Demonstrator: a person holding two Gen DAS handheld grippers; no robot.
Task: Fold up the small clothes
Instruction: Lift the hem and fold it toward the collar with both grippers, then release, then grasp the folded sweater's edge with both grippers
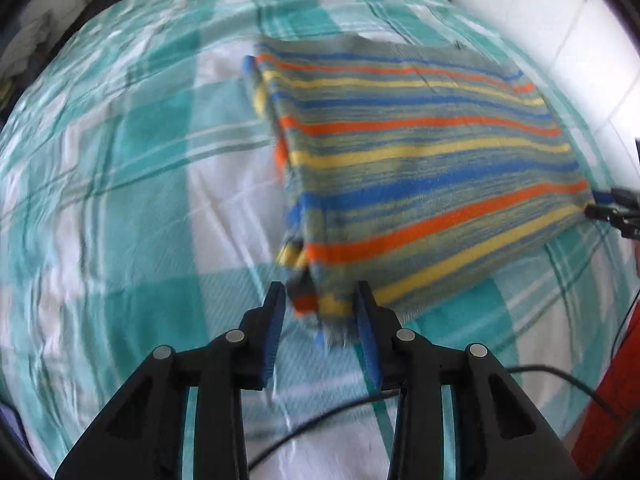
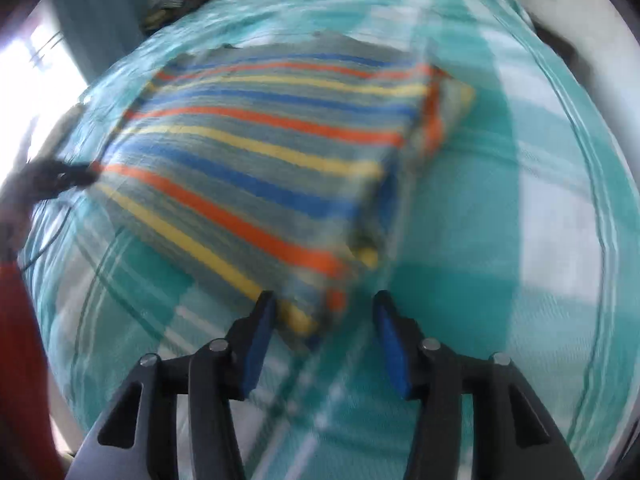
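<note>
L gripper [image 1: 320, 300]: jaws partly open, one on each side of the cloth's near corner. Can't tell if pads squeeze it yet, pic is blurry.
Cloth [image 1: 420, 152]: striped, blue/orange/yellow, already folded over. Lies flat on the bed sheet [image 1: 120, 200], just ahead of L gripper and off to its right.
Wire [image 1: 320, 412]: black, runs under L gripper, close to it.
R gripper [image 2: 324, 312]: jaws about half open. Cloth's near corner sits betw. the pads, closer to the left pad [image 2: 260, 340]. Right pad looks clear of it, so no grip seen.
Cloth from R side [image 2: 256, 152]: ahead and to the left of R gripper.
Risk 1: one side grabs, other misses → fold goes crooked.
Risk 2: pads catch top layer only → layers slide apart.
Risk 3: pads pinch sheet too → sheet lifts w/ cloth.
Risk 4: wire snags the corner.
</note>
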